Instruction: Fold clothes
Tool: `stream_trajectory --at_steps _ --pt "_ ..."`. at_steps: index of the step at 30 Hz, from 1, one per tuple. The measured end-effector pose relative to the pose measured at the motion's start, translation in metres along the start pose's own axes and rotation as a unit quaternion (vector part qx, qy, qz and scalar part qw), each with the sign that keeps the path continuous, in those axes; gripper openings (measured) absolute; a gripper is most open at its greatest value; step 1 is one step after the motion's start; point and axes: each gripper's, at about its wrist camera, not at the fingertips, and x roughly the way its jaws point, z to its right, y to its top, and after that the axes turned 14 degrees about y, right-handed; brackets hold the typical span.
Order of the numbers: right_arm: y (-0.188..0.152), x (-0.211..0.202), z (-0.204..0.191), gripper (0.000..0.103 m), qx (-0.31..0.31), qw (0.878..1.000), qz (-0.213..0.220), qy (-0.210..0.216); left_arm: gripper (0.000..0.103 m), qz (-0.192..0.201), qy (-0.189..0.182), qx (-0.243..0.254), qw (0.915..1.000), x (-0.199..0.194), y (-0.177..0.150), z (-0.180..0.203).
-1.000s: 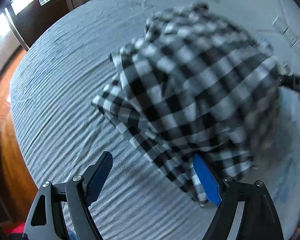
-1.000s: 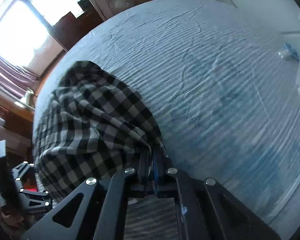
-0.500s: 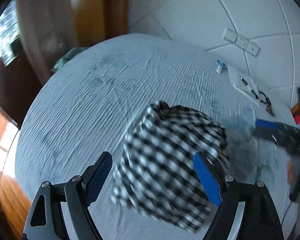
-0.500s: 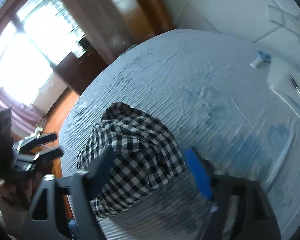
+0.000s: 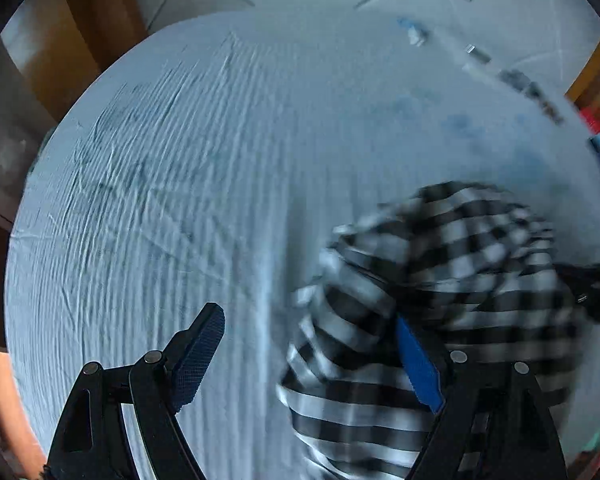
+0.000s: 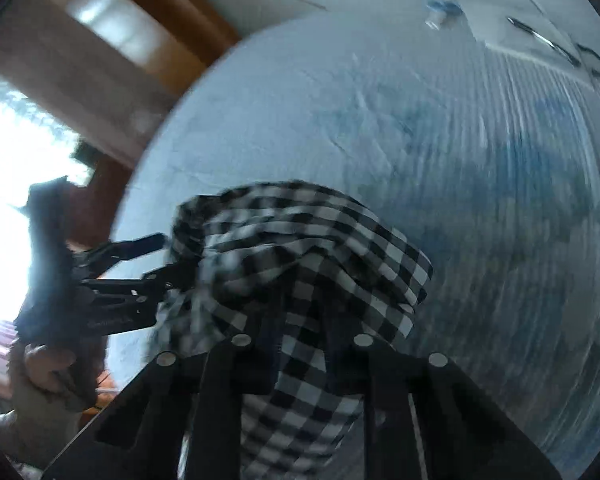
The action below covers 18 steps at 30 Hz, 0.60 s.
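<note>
The left hand-held gripper (image 5: pixel 308 360) is spread wide, its right finger against the checked shirt (image 5: pixel 452 300). The right hand-held gripper (image 6: pixel 304 344) has cloth bunched between its fingers; whether it pinches, I cannot tell. The black-and-white shirt lies as a rumpled, blurred heap at the near right of the bed (image 5: pixel 180 160). Best to grip one clean edge, not several layers.

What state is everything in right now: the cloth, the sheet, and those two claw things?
Checked cloth: bunched in a heap on the sheet, blurred.
Sheet: spread out, wrinkled.
Left gripper: open; one finger against the cloth's edge, the other over bare sheet.
Right gripper: fingers apart, cloth lying between them; whether it grips cannot be told.
Small items at the far edge: lying still, too blurred to name.
</note>
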Motion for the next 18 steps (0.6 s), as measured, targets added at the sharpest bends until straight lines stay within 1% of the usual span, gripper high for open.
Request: stream_trajectory --at_steps 1,3,5,7,9,10,11,12,15,18 --pt "-0.001 -0.001 0.001 0.014 0.007 1.000 0.006 -0.008 0.088 -0.004 -0.004 0.000 1.0000 0.005 -0.001 0.001" --pt "-0.005 -0.011 0.001 0.012 0.020 0.999 0.025 -0.017 0.089 0.000 -0.009 0.004 1.0000 0.004 0.000 -0.001" --pt "-0.008 -0.020 0.002 0.014 0.034 0.998 0.044 -0.025 0.089 0.014 -0.020 0.009 0.9997 -0.007 -0.001 -0.007" --pt "-0.012 -0.030 0.003 0.016 0.047 0.996 0.062 -0.033 0.090 0.029 -0.043 0.006 0.9987 -0.022 -0.004 -0.016" --pt "-0.022 -0.044 0.003 0.034 0.057 0.995 0.078 -0.031 0.097 0.049 -0.079 -0.007 0.9956 -0.040 -0.010 -0.028" --pt "-0.030 -0.051 0.004 0.061 0.063 0.994 0.082 -0.030 0.103 0.057 -0.098 -0.012 0.9935 -0.047 -0.014 -0.032" --pt "-0.037 -0.055 0.005 0.084 0.068 0.994 0.085 -0.030 0.103 0.059 -0.110 -0.013 0.9920 -0.050 -0.017 -0.034" --pt "-0.042 -0.057 0.005 0.087 0.073 0.993 0.088 -0.028 0.103 0.058 -0.117 -0.013 0.9913 -0.050 -0.019 -0.034" --pt "-0.055 -0.057 0.006 0.087 0.090 0.991 0.093 -0.019 0.103 0.045 -0.110 -0.009 0.9928 -0.037 -0.028 -0.025" --pt "-0.066 -0.051 0.003 0.087 0.101 0.991 0.092 -0.011 0.103 0.026 -0.123 -0.020 0.9919 -0.019 -0.034 -0.019"
